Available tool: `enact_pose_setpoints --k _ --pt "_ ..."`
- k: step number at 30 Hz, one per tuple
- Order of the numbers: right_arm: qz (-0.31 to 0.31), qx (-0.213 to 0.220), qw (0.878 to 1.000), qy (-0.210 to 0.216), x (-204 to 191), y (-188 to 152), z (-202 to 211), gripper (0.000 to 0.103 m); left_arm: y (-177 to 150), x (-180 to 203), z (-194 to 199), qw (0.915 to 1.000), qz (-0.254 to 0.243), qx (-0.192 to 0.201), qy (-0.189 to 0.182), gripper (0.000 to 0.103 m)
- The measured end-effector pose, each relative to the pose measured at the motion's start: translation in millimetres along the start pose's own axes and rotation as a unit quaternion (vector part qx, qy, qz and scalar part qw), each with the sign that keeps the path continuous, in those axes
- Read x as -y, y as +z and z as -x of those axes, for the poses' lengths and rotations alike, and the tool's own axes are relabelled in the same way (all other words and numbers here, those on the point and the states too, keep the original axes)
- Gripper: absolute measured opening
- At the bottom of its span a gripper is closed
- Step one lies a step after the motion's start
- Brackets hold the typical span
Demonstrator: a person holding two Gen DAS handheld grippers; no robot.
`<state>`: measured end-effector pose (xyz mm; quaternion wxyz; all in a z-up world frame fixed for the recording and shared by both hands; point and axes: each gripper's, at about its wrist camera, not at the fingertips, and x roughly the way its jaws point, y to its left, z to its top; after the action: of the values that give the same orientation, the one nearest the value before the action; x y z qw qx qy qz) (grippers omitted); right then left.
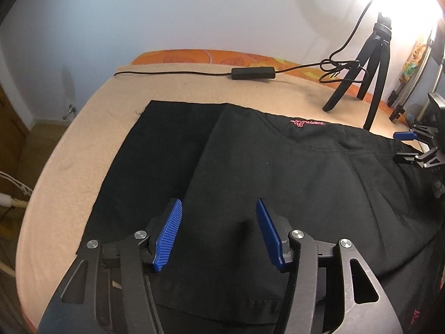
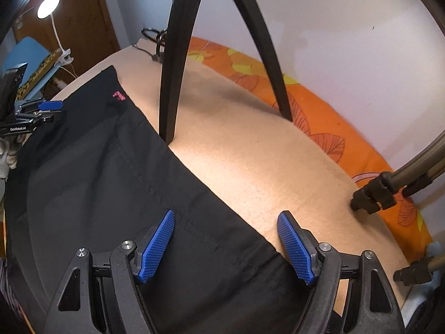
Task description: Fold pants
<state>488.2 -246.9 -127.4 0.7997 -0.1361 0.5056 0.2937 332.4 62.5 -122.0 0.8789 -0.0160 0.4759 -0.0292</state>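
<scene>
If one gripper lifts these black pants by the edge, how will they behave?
The black pants lie flat in soft layers on the beige blanket, so they will probably droop and unfold rather than hold shape. The cloth looks thin, likely light. A one-sided lift by the right gripper may drag the rest across the blanket.

pants (image 1: 250, 172): spread flat on the blanket (image 1: 178, 89), folded over so one layer lies on another
left gripper (image 1: 219, 231): at 6 o'clock in the left wrist view, above the pants
right gripper (image 2: 225, 243): over the pants' edge, blanket at its 3 o'clock
tripod (image 1: 364, 64): at 1 o'clock, standing on the blanket behind the pants
power box (image 1: 253, 73): at 12 o'clock, on its cable (image 1: 172, 73) behind the pants
patterned sheet (image 2: 328, 117): under the blanket, behind it
</scene>
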Motion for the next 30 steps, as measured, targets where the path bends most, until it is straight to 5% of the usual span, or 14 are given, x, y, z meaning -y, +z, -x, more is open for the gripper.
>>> enact_pose_setpoints --k 5,7,9,15,30 --pt "0.007 0.001 1.000 0.003 -7.1 -1.8 -2.3 0.072 -2.6 -3.8 -5.4 1.0000 0.005 -0.004 -0.001 0.054" --pt "0.007 0.003 1.000 0.003 -9.4 -2.3 -0.9 0.061 -3.1 -4.6 -7.2 1.0000 0.005 -0.005 -0.001 0.054" --pt "0.005 0.005 1.000 0.017 -11.0 -3.5 3.7 0.027 -2.5 -4.3 -8.6 1.0000 0.004 -0.003 0.003 0.054" --pt "0.030 -0.004 1.000 -0.007 -26.8 -5.0 6.7 0.004 -1.2 -4.7 -9.4 0.9999 0.010 -0.003 0.003 0.054" --pt "0.091 0.096 0.990 -0.057 -117.6 -33.2 116.5 0.001 19.0 -43.0 42.3 0.9926 0.112 0.035 -0.031 0.066"
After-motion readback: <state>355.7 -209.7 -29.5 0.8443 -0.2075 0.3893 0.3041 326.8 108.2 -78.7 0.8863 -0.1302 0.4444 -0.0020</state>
